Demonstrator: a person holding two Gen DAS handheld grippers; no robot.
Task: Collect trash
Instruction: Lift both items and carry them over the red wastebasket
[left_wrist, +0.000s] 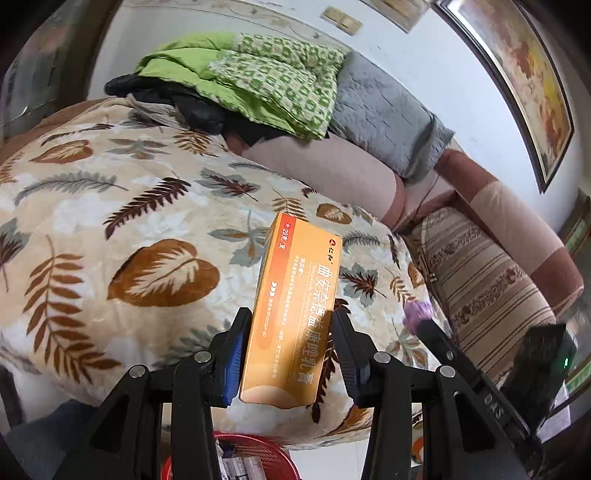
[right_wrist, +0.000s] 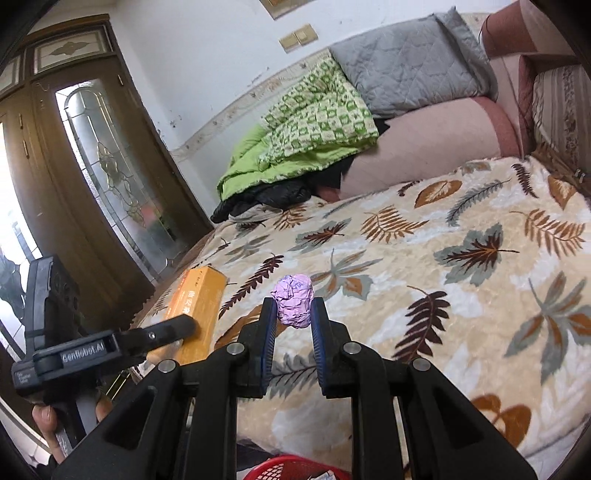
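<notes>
My left gripper (left_wrist: 291, 325) is shut on a long orange medicine box (left_wrist: 295, 295), held upright above the leaf-patterned blanket (left_wrist: 129, 229). In the right wrist view the same orange box (right_wrist: 199, 306) shows at the left, clamped in the left gripper (right_wrist: 184, 325). My right gripper (right_wrist: 293, 306) is shut on a crumpled purple paper ball (right_wrist: 293, 301), raised over the blanket (right_wrist: 424, 277). That purple ball (left_wrist: 417, 314) shows at the right of the left wrist view. A red basket (left_wrist: 251, 458) with some packets inside sits directly below both grippers, its rim (right_wrist: 295, 467) at the bottom edge.
A green quilt (left_wrist: 251, 74) and a grey cushion (left_wrist: 376, 110) lie piled on the sofa's back, with dark clothing (left_wrist: 184, 103) beneath them. A striped sofa seat (left_wrist: 480, 280) is to the right. A wooden glass door (right_wrist: 110, 166) stands at the left. A hand (right_wrist: 48, 417) grips the left tool.
</notes>
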